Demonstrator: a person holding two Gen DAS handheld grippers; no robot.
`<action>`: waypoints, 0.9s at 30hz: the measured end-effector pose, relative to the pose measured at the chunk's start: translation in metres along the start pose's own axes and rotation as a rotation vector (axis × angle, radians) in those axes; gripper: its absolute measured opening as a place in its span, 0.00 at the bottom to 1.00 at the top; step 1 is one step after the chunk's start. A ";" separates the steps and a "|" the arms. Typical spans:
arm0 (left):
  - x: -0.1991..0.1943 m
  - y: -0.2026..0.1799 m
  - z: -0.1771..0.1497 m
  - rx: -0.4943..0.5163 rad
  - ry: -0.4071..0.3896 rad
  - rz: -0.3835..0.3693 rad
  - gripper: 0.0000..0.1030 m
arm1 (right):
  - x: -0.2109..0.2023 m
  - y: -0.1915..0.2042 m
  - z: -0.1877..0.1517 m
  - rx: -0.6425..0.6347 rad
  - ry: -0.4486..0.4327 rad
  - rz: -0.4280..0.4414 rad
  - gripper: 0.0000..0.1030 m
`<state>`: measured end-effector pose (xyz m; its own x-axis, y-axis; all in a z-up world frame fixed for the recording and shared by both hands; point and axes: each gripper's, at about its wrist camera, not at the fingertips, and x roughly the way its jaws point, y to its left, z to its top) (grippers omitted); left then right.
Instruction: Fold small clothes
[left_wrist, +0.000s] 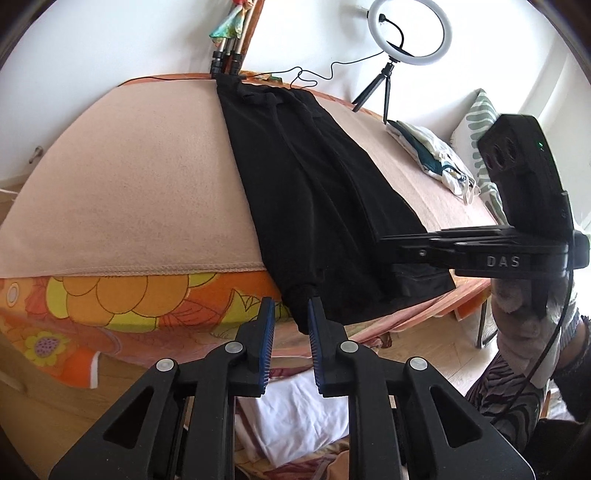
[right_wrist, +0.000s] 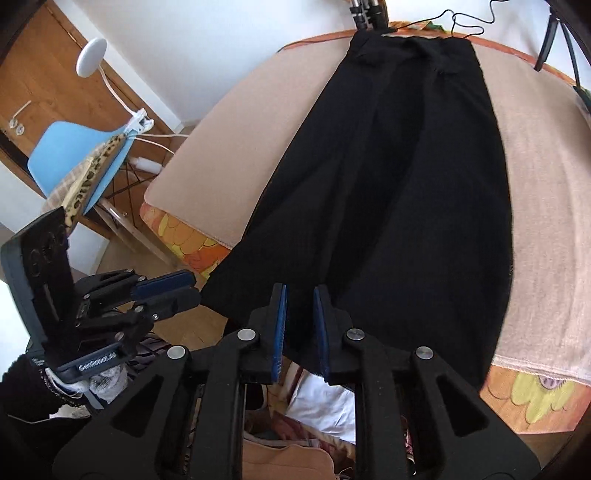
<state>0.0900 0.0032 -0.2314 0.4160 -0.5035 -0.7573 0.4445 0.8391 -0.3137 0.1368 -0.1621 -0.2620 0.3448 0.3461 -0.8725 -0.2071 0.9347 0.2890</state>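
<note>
A long black garment (left_wrist: 317, 192) lies lengthwise on a beige blanket (left_wrist: 140, 192) over a bed, its waistband at the far end; it also shows in the right wrist view (right_wrist: 399, 177). Its near hem hangs over the bed's front edge. My left gripper (left_wrist: 291, 314) is open, its jaws at the hem's left corner (left_wrist: 301, 299), the cloth beside the right pad. My right gripper (right_wrist: 300, 306) is open with the hem's middle between its jaws. Each gripper shows side-on in the other's view: the right one (left_wrist: 406, 245), the left one (right_wrist: 181, 284).
A floral orange sheet (left_wrist: 110, 295) covers the bed edge. A ring light on a tripod (left_wrist: 408, 33) and a pile of folded clothes (left_wrist: 432, 155) stand at the far right. A blue chair (right_wrist: 74, 155) stands left. White cloth (left_wrist: 295, 410) lies below the grippers.
</note>
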 end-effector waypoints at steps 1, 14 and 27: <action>-0.001 0.002 -0.001 -0.013 0.001 0.001 0.16 | 0.009 0.002 0.004 0.001 0.033 -0.023 0.16; -0.005 0.005 0.001 -0.005 -0.011 0.014 0.16 | 0.019 0.008 -0.004 -0.027 0.085 -0.123 0.01; 0.025 -0.009 0.011 0.036 0.062 0.057 0.22 | -0.053 -0.014 -0.038 0.010 -0.082 -0.210 0.46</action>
<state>0.1052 -0.0197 -0.2411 0.3921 -0.4403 -0.8077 0.4504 0.8575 -0.2488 0.0868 -0.1965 -0.2347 0.4533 0.1486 -0.8789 -0.1139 0.9876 0.1082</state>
